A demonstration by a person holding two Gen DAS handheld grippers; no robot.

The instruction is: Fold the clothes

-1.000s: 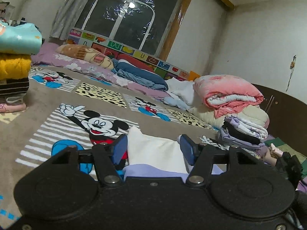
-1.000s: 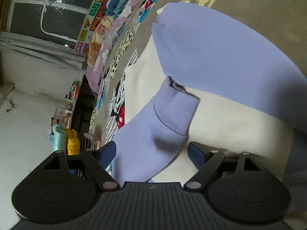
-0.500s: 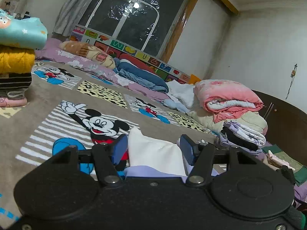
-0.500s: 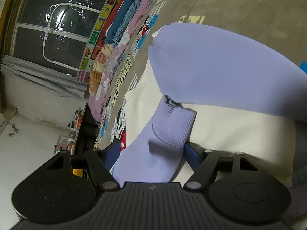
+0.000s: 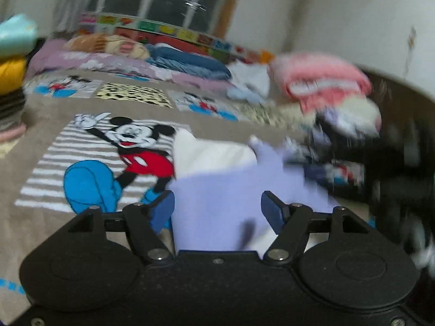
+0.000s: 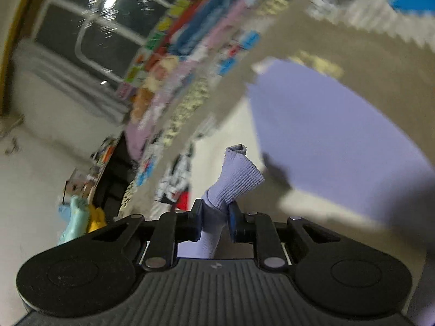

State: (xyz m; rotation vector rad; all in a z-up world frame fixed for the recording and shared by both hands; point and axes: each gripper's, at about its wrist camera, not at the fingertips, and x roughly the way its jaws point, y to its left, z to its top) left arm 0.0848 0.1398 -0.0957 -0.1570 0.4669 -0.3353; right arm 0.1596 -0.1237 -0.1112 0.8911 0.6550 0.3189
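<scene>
1. The garment (image 5: 217, 179) is a cream top with lavender sleeves, lying on the bed (image 5: 40, 168) near the cameras, just right of the cartoon-mouse print (image 5: 136, 146). It looks light, soft and limp, so any lifted part will likely sag and drag the rest along.
2. The ribbed cuff (image 6: 236, 179) looks thicker than the plain knit and probably gives the surest hold. For the body, a seam or hem edge would likely serve better than the middle of a panel.
3. The right hand-held gripper (image 6: 214, 216) is closing, and its jaws already pinch the lavender sleeve just behind the cuff, which bunches and stands up between them.
4. The left hand-held gripper (image 5: 217, 209) is opening. Lavender cloth lies between its blue pads (image 5: 163, 212), but they stand apart from it and clamp nothing.
5. Count: one garment in work, two lavender sleeves, one cuff in plain sight, two hand-held grippers.
6. At the far right, a pile of folded laundry (image 5: 334, 97) is too blurred to count. A second stack (image 5: 13, 65) sits at the far left.
</scene>
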